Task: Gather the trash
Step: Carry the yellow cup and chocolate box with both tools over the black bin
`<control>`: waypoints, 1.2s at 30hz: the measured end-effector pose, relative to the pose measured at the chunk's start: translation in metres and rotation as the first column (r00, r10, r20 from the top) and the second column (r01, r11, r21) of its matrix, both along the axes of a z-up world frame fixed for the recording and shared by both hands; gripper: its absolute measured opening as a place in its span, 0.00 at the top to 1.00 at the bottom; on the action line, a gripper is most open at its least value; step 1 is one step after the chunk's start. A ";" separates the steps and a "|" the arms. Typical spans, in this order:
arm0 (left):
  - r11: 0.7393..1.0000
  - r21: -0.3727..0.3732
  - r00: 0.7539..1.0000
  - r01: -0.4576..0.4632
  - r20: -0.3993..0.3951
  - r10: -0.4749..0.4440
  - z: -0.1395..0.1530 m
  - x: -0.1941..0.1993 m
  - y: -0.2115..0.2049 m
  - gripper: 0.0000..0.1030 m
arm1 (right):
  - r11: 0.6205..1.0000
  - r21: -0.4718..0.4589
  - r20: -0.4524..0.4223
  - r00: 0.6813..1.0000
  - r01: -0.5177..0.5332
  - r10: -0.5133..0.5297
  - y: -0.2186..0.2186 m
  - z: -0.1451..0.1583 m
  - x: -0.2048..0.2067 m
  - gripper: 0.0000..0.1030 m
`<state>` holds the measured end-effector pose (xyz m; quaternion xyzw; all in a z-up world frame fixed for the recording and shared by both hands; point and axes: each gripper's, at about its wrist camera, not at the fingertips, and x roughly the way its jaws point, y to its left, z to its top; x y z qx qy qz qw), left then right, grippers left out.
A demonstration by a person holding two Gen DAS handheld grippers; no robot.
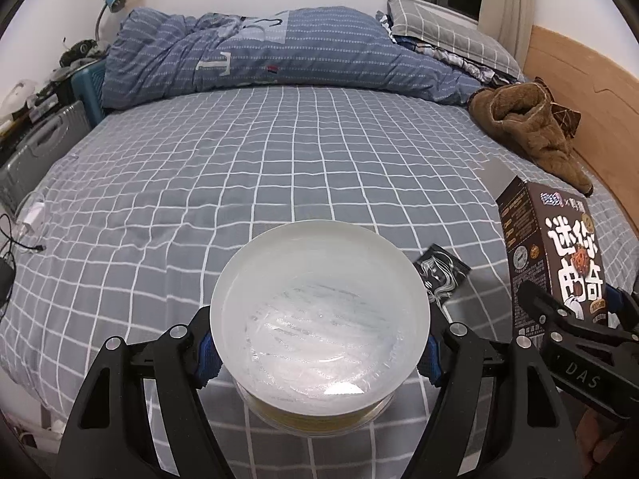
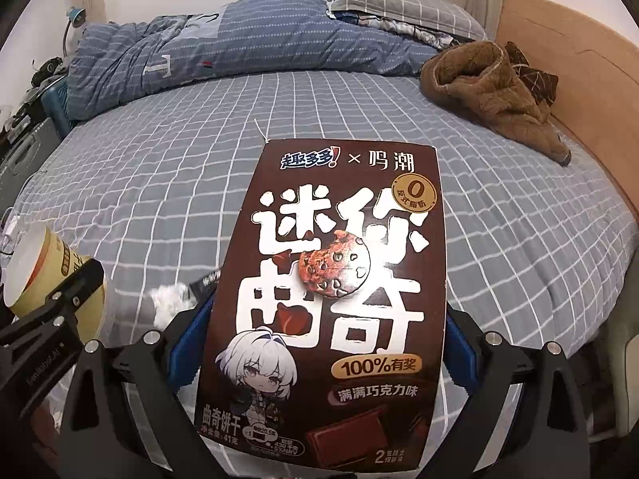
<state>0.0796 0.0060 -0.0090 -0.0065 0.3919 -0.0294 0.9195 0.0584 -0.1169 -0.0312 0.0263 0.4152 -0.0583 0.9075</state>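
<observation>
While both hand-held grippers clamp, one cup, one cookie box

Left tool clamped wide, right tool gripping (both angled downward)

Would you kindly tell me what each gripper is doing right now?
Left gripper: closed on the lidded paper cup.
Right gripper: closed on the cookie box.

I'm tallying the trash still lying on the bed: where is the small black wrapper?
In the left wrist view, the black wrapper lies on the checked sheet, just right of the lidded cup and left of the cookie box.
</observation>
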 end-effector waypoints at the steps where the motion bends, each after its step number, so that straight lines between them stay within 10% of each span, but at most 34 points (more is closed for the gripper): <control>1: 1.000 -0.001 1.000 0.002 0.002 -0.002 0.001 -0.005 -0.001 0.29 | 1.000 0.001 0.001 1.000 0.000 0.000 -0.002 0.000 -0.005 0.11; 36: 0.999 -0.033 0.997 -0.008 -0.071 0.005 -0.017 -0.153 -0.001 0.29 | 0.997 0.010 -0.001 0.997 -0.073 0.073 0.008 -0.006 -0.146 0.11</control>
